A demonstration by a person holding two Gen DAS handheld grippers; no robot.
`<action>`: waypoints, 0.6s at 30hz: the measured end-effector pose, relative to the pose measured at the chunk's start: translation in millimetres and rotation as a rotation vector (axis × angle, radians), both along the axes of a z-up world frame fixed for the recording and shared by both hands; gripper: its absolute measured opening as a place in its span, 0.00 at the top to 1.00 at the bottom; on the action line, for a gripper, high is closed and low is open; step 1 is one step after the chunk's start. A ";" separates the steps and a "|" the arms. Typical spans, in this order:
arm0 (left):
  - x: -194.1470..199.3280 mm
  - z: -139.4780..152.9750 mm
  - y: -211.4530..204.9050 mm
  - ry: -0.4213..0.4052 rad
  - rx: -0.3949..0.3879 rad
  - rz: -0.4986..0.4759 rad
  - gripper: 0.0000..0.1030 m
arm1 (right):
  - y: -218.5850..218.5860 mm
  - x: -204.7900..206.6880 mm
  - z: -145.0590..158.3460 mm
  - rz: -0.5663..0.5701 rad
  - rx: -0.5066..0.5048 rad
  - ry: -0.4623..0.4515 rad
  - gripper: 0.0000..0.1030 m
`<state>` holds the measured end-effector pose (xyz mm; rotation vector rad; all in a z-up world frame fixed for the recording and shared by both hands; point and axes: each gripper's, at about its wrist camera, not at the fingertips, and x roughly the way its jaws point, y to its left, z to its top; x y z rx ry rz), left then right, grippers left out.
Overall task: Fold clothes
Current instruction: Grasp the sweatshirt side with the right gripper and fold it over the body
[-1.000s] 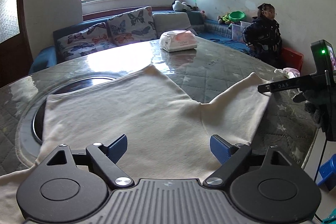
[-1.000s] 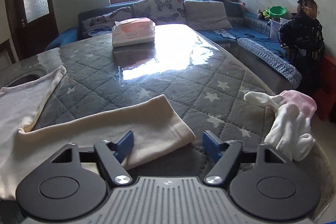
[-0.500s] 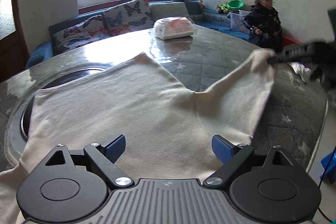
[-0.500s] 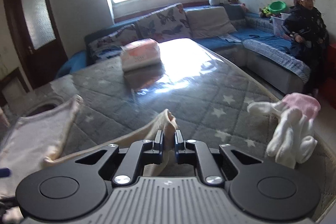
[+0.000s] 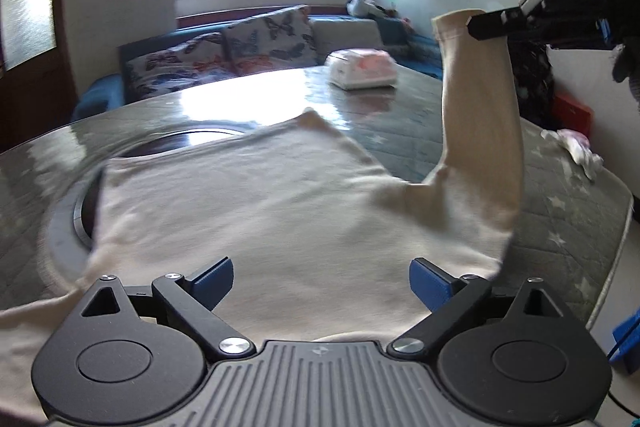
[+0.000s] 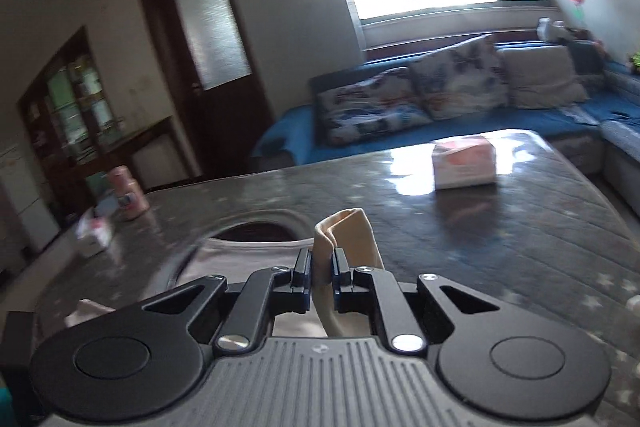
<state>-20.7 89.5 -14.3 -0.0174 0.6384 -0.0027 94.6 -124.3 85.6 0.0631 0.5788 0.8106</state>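
Right gripper lifts one sleeve of the cream shirt; left gripper hangs wide over the shirt's body.

The cream shirt [image 5: 248,211] lies spread on the quilted grey table [image 5: 568,211], its far edge over a round dark opening at the left. The right gripper [image 6: 321,273] is clenched on the sleeve [image 5: 480,115] near its cuff, holding it upright above the table at the right. The left gripper [image 5: 321,277] is near, its jaws opening, with nothing pinched between the blue pads; whether they touch the cloth is hard to tell. A tissue pack [image 5: 362,69] sits far on the table, small white garments [image 5: 576,147] at the right edge.
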 end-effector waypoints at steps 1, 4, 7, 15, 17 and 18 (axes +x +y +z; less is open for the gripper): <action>-4.0 0.4 6.0 -0.003 -0.004 0.017 0.04 | 10.1 -2.1 1.9 0.028 -0.004 -0.005 0.91; -15.8 1.3 23.1 -0.012 -0.015 0.065 0.03 | 50.4 -6.4 3.0 0.139 -0.028 -0.008 0.91; -27.3 3.1 38.3 -0.022 -0.025 0.111 0.01 | 81.6 -9.9 -3.6 0.214 -0.052 0.002 0.91; -47.8 6.0 66.6 -0.031 -0.044 0.195 0.00 | 149.4 -27.4 -32.1 0.365 -0.118 0.073 0.91; -50.2 5.5 68.8 -0.029 -0.046 0.203 0.00 | 159.5 -28.6 -39.7 0.385 -0.135 0.090 0.91; -50.6 5.1 69.0 -0.027 -0.048 0.205 0.00 | 164.9 -30.0 -45.0 0.398 -0.145 0.102 0.89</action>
